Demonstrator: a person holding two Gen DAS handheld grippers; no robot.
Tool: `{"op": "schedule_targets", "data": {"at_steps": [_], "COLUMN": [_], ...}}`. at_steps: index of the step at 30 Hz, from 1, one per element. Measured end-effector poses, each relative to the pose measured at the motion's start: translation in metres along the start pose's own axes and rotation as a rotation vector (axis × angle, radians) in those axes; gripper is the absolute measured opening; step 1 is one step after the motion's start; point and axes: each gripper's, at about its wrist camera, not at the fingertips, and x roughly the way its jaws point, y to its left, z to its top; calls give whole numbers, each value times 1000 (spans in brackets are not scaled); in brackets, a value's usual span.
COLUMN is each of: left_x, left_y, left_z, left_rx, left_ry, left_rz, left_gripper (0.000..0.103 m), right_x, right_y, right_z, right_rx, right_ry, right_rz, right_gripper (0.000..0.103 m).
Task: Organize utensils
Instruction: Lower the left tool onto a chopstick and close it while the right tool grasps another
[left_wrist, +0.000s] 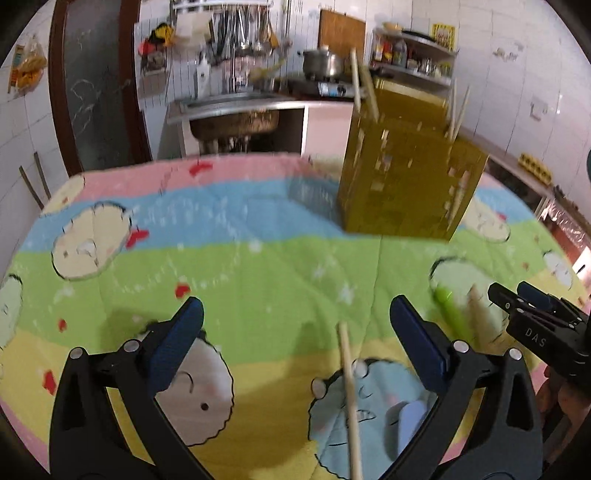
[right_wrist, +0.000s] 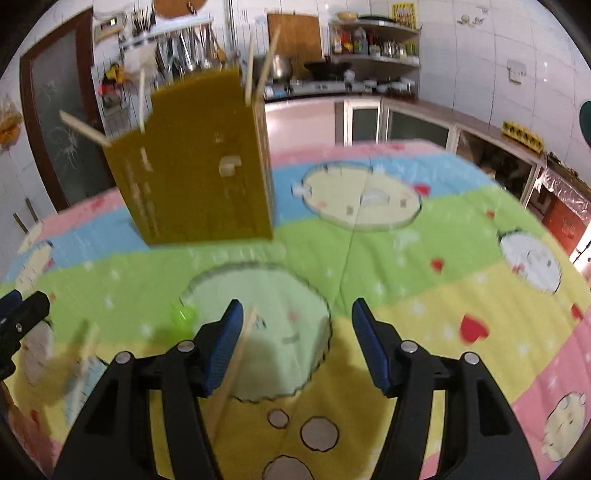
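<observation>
An olive-yellow slotted utensil holder (left_wrist: 406, 181) stands on the cartoon-print cloth (left_wrist: 236, 273), with wooden chopsticks (left_wrist: 356, 79) sticking out of its top. It also shows in the right wrist view (right_wrist: 199, 158). My left gripper (left_wrist: 295, 325) is open and empty above a loose wooden chopstick (left_wrist: 351, 398) on the cloth. My right gripper (right_wrist: 297, 325) is open and empty; a chopstick (right_wrist: 236, 362) lies by its left finger. A green utensil (left_wrist: 448, 310) and another chopstick (left_wrist: 480, 306) lie blurred between the grippers. The right gripper shows in the left wrist view (left_wrist: 528, 299).
The table edge curves round at the left and far side. Behind are a sink (left_wrist: 236, 107), a hanging utensil rack, a pot on a stove (left_wrist: 321, 62), shelves with bottles (right_wrist: 373, 44), and a door at the left.
</observation>
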Motion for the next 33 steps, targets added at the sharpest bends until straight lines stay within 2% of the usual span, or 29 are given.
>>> {"op": "schedule_targets", "data": {"at_steps": [3, 7, 9, 26, 31, 33], "left_x": [14, 23, 27, 39, 41, 40], "left_y": [-1, -6, -10, -7, -10, -11], "left_z": [-7, -16, -18, -19, -19, -20], "left_rx": [19, 46, 63, 44, 63, 60], "left_ry": [51, 78, 95, 145, 152, 151], "left_rz": [18, 21, 28, 35, 34, 30], "left_gripper": [98, 98, 98, 97, 90, 86], "right_x": [3, 0, 1, 2, 7, 10], "right_y": [-1, 2, 6, 17, 25, 27], "right_z": [3, 5, 5, -2, 2, 1], "right_rx": [22, 34, 18, 19, 7, 0], "right_ry": [16, 6, 19, 77, 101, 120], "right_rz": [-4, 18, -5, -33, -28, -27], "right_gripper": [61, 61, 61, 59, 46, 44]}}
